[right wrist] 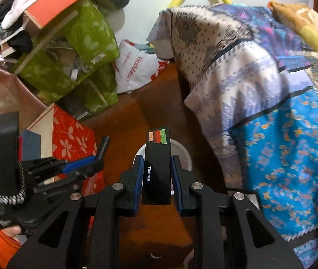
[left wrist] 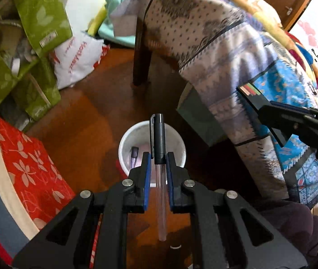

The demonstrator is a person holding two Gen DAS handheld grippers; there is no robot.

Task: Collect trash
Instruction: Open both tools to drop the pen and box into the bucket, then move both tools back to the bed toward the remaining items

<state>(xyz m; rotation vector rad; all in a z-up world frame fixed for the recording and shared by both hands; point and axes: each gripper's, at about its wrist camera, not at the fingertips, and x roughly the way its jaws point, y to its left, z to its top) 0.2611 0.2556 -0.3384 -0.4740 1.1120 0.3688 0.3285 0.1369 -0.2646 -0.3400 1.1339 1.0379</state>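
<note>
The left claw (left wrist: 159,157) grips a pen (left wrist: 159,143) above the white bin (left wrist: 126,139) on the wooden floor (left wrist: 96,112). The right claw (right wrist: 155,164) clamps a black box (right wrist: 157,163) over it. Patterned cloth (left wrist: 215,51) drapes close right; red box (left wrist: 31,163) and green bags (left wrist: 42,15) crowd left.

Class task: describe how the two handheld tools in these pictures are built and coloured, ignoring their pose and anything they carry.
Both the left tool and the right tool are matte black plastic linkages with triangular cut-outs and round silver pivot bolts. Each has two flat fingers faced with blue pads. In the right wrist view, a black-and-white braided cord loops around the left tool's body.
</note>
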